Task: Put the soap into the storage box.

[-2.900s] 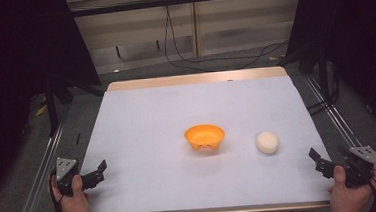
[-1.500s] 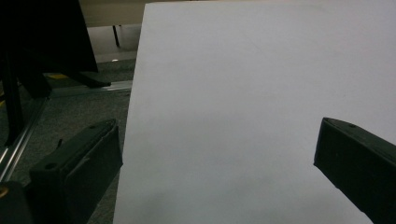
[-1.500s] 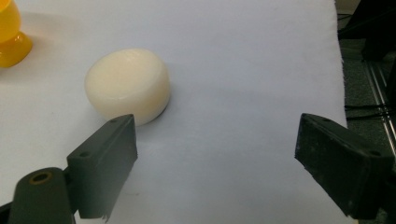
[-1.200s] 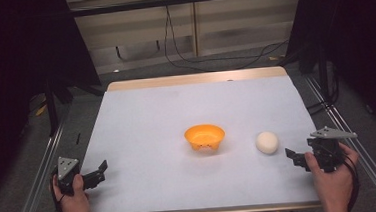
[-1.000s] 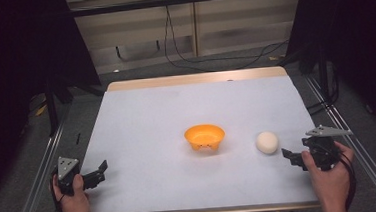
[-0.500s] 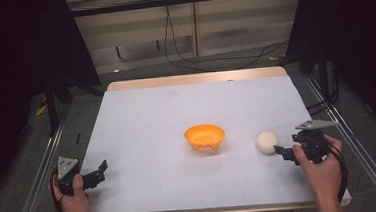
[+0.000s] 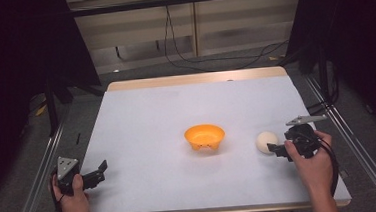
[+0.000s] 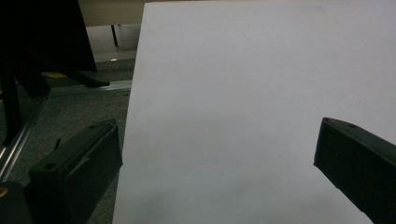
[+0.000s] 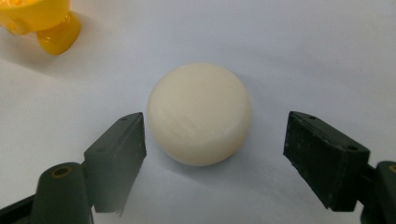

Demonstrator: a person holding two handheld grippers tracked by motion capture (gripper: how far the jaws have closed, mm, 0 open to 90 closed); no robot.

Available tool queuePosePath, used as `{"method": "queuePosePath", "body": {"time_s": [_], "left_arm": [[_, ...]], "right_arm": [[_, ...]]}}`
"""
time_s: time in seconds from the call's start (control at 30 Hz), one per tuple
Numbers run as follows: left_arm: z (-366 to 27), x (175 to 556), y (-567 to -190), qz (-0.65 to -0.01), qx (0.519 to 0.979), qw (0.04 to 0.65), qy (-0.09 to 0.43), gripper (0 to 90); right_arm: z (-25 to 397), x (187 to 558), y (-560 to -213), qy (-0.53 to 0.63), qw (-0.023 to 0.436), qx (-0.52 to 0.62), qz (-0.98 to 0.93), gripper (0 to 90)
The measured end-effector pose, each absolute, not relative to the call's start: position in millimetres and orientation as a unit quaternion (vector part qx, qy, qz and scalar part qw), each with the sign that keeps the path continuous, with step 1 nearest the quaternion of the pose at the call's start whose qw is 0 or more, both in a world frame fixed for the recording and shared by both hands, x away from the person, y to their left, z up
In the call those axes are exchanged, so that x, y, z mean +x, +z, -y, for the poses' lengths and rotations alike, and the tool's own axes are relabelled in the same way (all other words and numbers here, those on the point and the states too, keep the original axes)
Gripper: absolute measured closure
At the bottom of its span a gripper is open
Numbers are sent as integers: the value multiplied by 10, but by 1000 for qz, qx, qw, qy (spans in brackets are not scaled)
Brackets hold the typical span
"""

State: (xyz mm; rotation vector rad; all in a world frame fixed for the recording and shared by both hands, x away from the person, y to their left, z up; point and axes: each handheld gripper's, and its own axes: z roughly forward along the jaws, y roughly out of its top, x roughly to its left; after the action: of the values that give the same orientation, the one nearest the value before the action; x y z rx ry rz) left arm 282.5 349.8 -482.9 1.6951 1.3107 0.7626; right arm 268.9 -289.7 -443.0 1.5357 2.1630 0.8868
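Observation:
A cream-white round ball (image 7: 266, 141) (image 9: 199, 113) lies on the white table cover, right of an orange bowl (image 7: 204, 137) (image 9: 37, 21) at the centre. My right gripper (image 7: 275, 150) (image 9: 215, 154) is open, its jaws standing on either side of the ball's near half without touching it. A hand holds it from the front right. My left gripper (image 7: 96, 174) (image 8: 217, 172) rests open at the table's front left corner, over the cover's left edge, with nothing between its jaws.
The white cover (image 7: 167, 117) spans the wooden table (image 7: 194, 79). Metal rails (image 7: 36, 187) run along both sides of the table above a grey floor. Cables (image 7: 208, 59) hang and lie behind the far edge.
My right gripper has moved left from the table's front right edge up to the ball, so its jaws now flank it. The left gripper, bowl and ball have stayed put.

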Motion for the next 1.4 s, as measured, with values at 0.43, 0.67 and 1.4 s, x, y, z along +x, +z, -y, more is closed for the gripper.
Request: {"method": "queuePosePath", "body": {"time_s": [0.43,0.67,1.4], "left_arm": [[-3502,2826,-4828,-524,676,420,303,8],[-3503,2827,-4829,-525,675,422,301,8],[-3504,2832,-4830,-525,676,421,300,8]], "right_arm": [[2812,2781,-4473,306,161,542,-766,200],[2769,2818,-4481,303,158,542,-768,195],[2673,2954,-4582,282,151,551,-771,198]]}}
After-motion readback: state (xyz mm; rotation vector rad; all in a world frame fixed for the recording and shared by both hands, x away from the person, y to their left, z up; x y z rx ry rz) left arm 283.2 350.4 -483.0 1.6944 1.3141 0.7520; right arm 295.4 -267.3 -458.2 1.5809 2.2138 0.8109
